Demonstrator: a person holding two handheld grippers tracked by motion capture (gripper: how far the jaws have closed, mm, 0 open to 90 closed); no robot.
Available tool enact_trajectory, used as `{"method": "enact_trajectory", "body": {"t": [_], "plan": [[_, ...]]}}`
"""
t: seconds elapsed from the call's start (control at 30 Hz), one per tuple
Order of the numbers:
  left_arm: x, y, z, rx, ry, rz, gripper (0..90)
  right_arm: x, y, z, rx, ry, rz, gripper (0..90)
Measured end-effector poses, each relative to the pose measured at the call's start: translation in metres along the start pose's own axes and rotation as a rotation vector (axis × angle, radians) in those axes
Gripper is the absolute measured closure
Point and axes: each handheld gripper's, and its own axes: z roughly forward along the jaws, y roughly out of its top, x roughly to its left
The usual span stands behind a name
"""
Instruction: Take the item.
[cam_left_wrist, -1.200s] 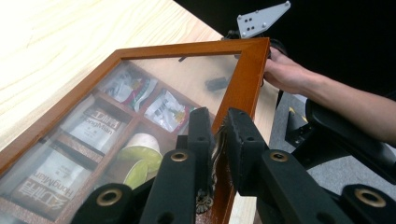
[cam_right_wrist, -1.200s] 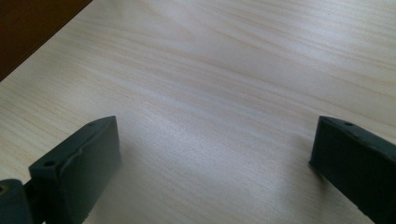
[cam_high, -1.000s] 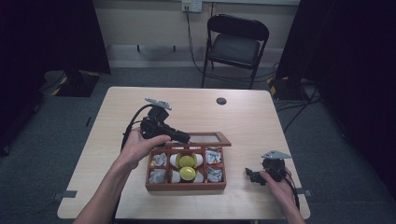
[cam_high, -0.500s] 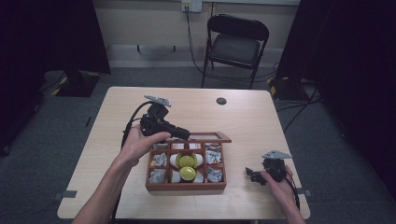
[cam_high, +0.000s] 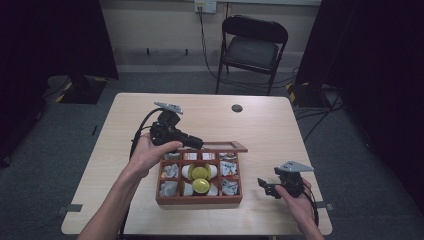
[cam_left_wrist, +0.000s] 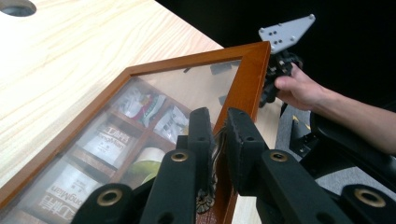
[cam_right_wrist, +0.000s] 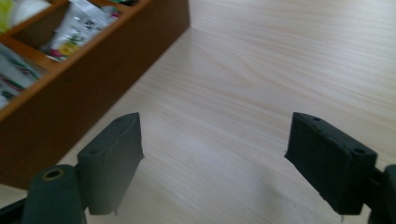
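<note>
Left tongs (cam_left_wrist: 215, 135) clenched on glass lid (cam_left_wrist: 187, 88) edge — right tongs (cam_right_wrist: 215, 163) released, closing, seemingly beside box (cam_right_wrist: 93, 70).

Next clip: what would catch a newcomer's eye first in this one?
The wooden compartment box at the table's near edge, packed with sachets and two yellow rolls of tape, draws the eye first. Its glass-paned lid is raised, with the left gripper clamped on the lid's frame. To the box's right, the right gripper hangs over bare table with nothing between its jaws, which have just been closing.
</note>
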Motion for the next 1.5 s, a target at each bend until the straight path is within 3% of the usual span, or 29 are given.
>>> {"method": "enact_trajectory", "body": {"t": [0.67,1.27,1.5], "plan": [[0.001,0.003,0.0,0.004,-0.004,0.003,80.8,0.064,0.037,-0.008,-0.115,0.215,-0.088,26.3],[0.001,0.004,0.0,0.004,-0.003,0.007,80.9,0.125,0.056,0.018,-0.081,0.361,-0.222,32.2],[0.002,0.004,-0.001,0.003,-0.002,0.008,80.9,0.143,0.064,0.031,-0.07,0.389,-0.257,34.3]]}}
